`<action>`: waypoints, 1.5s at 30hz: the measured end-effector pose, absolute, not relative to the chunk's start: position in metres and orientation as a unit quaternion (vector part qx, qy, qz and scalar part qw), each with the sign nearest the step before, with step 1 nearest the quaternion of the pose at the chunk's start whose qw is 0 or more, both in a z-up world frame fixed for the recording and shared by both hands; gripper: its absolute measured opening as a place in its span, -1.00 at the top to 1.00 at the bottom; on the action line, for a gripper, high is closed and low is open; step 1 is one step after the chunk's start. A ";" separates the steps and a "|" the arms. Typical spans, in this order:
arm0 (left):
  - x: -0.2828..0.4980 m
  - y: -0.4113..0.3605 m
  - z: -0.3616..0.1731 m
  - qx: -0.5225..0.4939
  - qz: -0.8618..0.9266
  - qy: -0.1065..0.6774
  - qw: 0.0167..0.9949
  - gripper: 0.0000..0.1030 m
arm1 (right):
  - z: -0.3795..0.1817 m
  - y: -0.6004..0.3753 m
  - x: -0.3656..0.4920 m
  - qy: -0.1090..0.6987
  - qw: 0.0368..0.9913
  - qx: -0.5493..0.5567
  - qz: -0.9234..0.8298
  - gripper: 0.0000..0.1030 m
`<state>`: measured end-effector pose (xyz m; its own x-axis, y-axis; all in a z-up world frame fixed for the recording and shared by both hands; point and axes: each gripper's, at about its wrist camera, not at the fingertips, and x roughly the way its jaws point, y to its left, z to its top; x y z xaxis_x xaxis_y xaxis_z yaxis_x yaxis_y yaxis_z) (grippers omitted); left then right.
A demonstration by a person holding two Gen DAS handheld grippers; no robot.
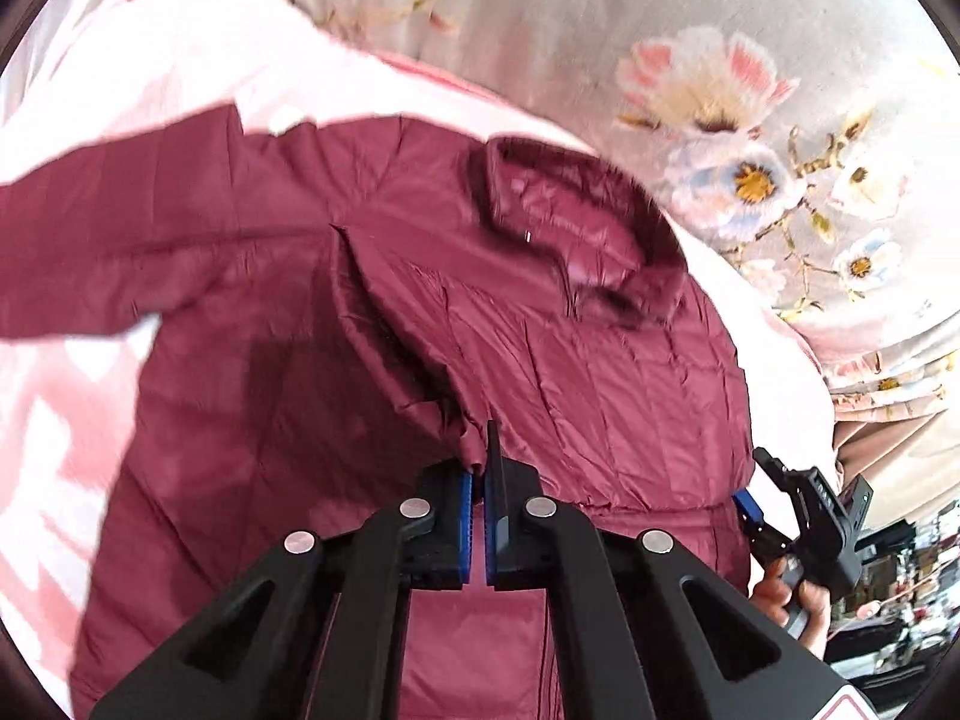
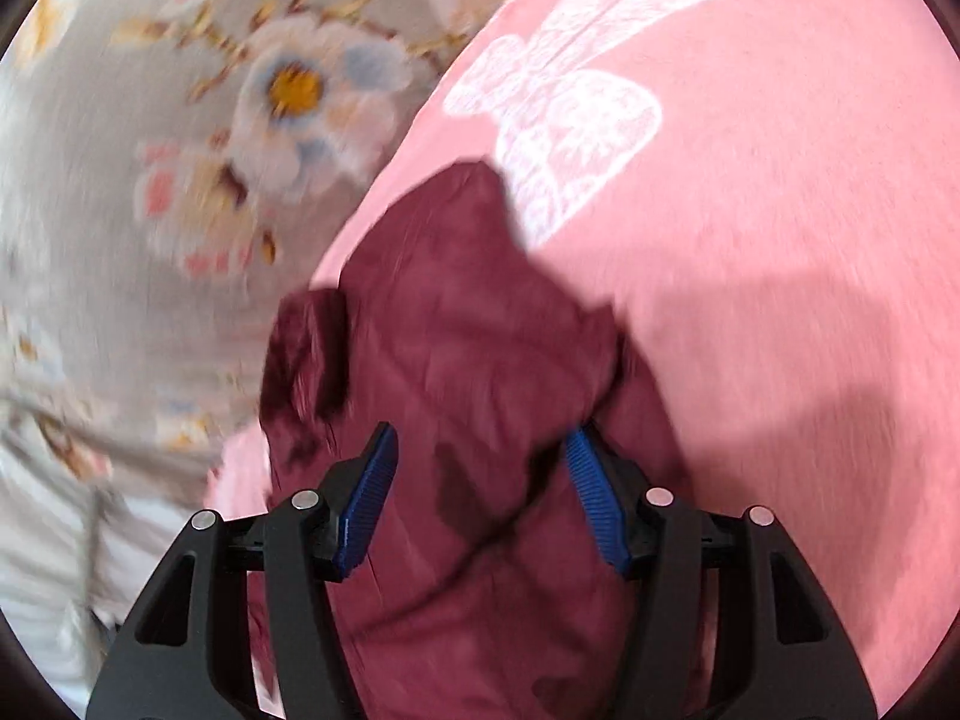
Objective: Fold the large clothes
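Jacket (image 1: 372, 312) in dark maroon, a quilted one, lies spread ahead of my fingers on a pink blanket (image 1: 180, 60), and fills most of the left wrist view. Beyond the blanket, farther from my fingers, is a grey bedsheet (image 1: 780, 90) printed with pale flowers.

One sleeve (image 1: 120, 240) stretches away to the left of my left fingers. The jacket's collar (image 1: 576, 222), darker and fuzzy at its edge, sits ahead of them and a little to the right.

My left gripper (image 1: 479, 480) is clenched on a pinch of jacket fabric, which rises in a creased ridge straight up into the blue pads (image 1: 465, 492).

My right gripper (image 2: 480, 480) is released, its blue pads (image 2: 372, 498) spread wide with jacket fabric lying between them. A white lace-like bow pattern on the blanket (image 2: 780, 240) shows ahead and to the right of these fingers. The right wrist view is blurred, so I cannot tell whether the pads touch the cloth.
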<state>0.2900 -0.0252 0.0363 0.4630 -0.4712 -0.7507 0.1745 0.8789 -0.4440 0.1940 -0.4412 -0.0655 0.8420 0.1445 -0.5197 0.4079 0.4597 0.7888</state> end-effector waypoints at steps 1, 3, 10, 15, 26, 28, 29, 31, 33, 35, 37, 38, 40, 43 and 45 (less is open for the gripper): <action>0.292 -0.026 0.038 -0.150 -0.191 0.476 0.845 1.00 | -0.064 -0.446 0.196 0.268 0.811 0.513 -0.090 0.05; 0.294 -0.023 0.042 -0.139 -0.182 0.468 0.854 1.00 | -0.056 -0.454 0.197 0.262 0.818 0.501 -0.108 0.79; 0.303 -0.027 -0.015 -0.099 -0.148 0.512 0.840 0.99 | -0.034 -0.436 0.196 0.296 0.870 0.351 -0.178 0.98; 0.303 -0.032 -0.041 -0.083 -0.134 0.520 0.840 0.96 | -0.041 -0.414 0.207 0.363 0.873 0.239 -0.219 0.92; 0.278 -0.029 0.020 -0.062 -0.095 0.457 0.882 0.59 | 0.029 -0.281 0.187 0.314 0.931 0.114 -0.144 0.37; 0.277 -0.045 0.022 -0.050 -0.097 0.451 0.886 0.52 | 0.021 -0.254 0.201 0.330 0.932 0.093 -0.116 0.37; 0.278 -0.053 0.020 -0.045 -0.097 0.452 0.886 0.50 | 0.013 -0.239 0.210 0.341 0.930 0.075 -0.110 0.37; 0.280 -0.068 0.011 -0.038 -0.102 0.456 0.883 0.50 | -0.002 -0.226 0.221 0.361 0.925 0.061 -0.105 0.37; 0.284 -0.080 -0.008 -0.020 -0.098 0.473 0.875 0.50 | -0.022 -0.222 0.228 0.389 0.914 0.059 -0.103 0.37; 0.288 -0.084 -0.027 -0.017 -0.094 0.490 0.866 0.50 | -0.037 -0.221 0.228 0.405 0.906 0.059 -0.109 0.37; 0.287 -0.084 -0.038 -0.018 -0.097 0.480 0.872 0.49 | -0.043 -0.225 0.227 0.405 0.906 0.069 -0.105 0.37; 0.285 -0.084 -0.039 -0.013 -0.097 0.472 0.876 0.49 | -0.044 -0.225 0.227 0.404 0.906 0.070 -0.105 0.37; 0.282 -0.088 -0.042 0.001 -0.095 0.460 0.883 0.48 | -0.046 -0.224 0.228 0.402 0.907 0.060 -0.110 0.37; 0.276 -0.093 -0.045 0.017 -0.089 0.438 0.894 0.47 | -0.049 -0.212 0.228 0.397 0.909 0.029 -0.125 0.36; 0.274 -0.095 -0.047 0.029 -0.081 0.432 0.898 0.47 | -0.050 -0.209 0.231 0.397 0.908 0.016 -0.131 0.35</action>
